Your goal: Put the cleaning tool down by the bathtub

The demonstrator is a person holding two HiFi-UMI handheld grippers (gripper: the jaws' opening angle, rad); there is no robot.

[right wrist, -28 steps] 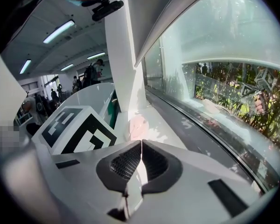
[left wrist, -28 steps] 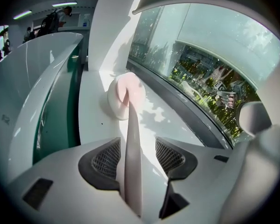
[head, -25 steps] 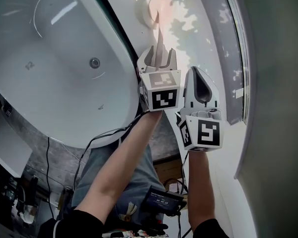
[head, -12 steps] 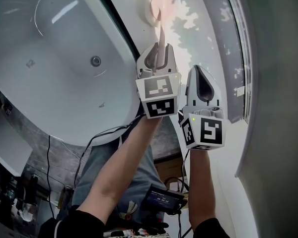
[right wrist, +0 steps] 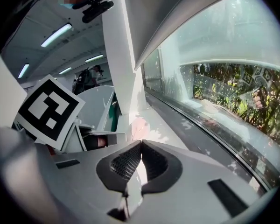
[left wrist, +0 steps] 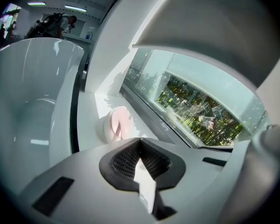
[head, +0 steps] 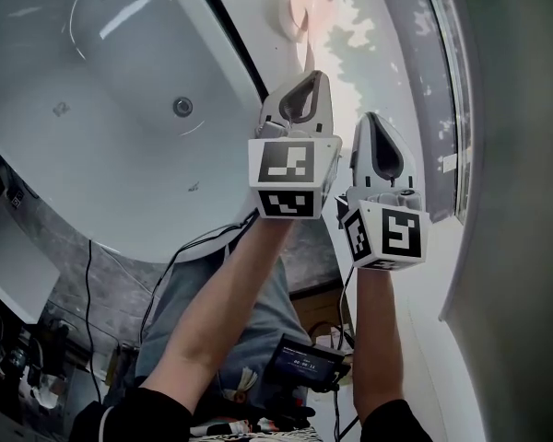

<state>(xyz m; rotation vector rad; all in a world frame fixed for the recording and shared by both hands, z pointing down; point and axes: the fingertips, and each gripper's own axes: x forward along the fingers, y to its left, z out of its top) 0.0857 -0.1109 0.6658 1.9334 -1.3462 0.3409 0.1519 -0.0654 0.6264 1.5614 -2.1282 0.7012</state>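
Note:
The cleaning tool (head: 295, 9), a round white and pink scrubber with a pink handle pointing toward me, lies on the white ledge (head: 369, 58) beside the bathtub (head: 120, 109). It also shows ahead of the jaws as the scrubber (left wrist: 116, 124) in the left gripper view and as a pink disc (right wrist: 140, 126) in the right gripper view. My left gripper (head: 306, 81) hangs just short of the handle's end, shut, with nothing between its jaws (left wrist: 140, 143). My right gripper (head: 374, 125) is beside it to the right, also shut and empty.
A long window (head: 442, 63) with a dark sill runs along the ledge's far side. The white tub's rim (left wrist: 60, 125) borders the ledge on the left, with a dark gap between them. Cables and clutter lie on the floor (head: 37, 376) at lower left.
The left gripper's jaws stood open around the tool's handle; they have shut empty and the gripper has drawn back from the tool. The right gripper has barely moved.

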